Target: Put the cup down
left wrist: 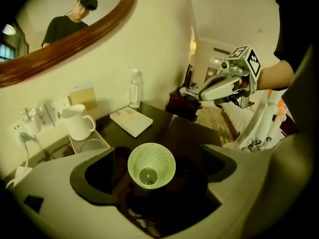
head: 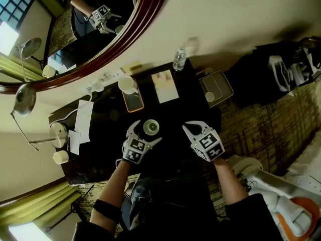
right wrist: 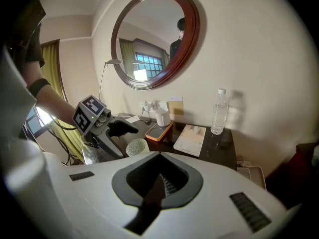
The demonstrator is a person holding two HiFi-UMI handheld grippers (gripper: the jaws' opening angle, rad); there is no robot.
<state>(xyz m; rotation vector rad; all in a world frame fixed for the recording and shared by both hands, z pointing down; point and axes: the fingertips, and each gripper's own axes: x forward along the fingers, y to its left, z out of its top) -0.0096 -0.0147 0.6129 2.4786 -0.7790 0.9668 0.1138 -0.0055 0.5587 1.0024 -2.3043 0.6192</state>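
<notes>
A pale, textured glass cup stands upright on the black table. My left gripper is open around it, one jaw on each side. In the left gripper view the cup sits between the wide jaws of the left gripper with a gap on both sides, and nothing presses on it. My right gripper hovers shut to the right of the cup and holds nothing. The right gripper view shows its own closed jaws, with the cup beside the left gripper.
At the table's back are a white mug, an orange tray, a booklet and a water bottle. Papers and a desk lamp are on the left. A round mirror hangs on the wall.
</notes>
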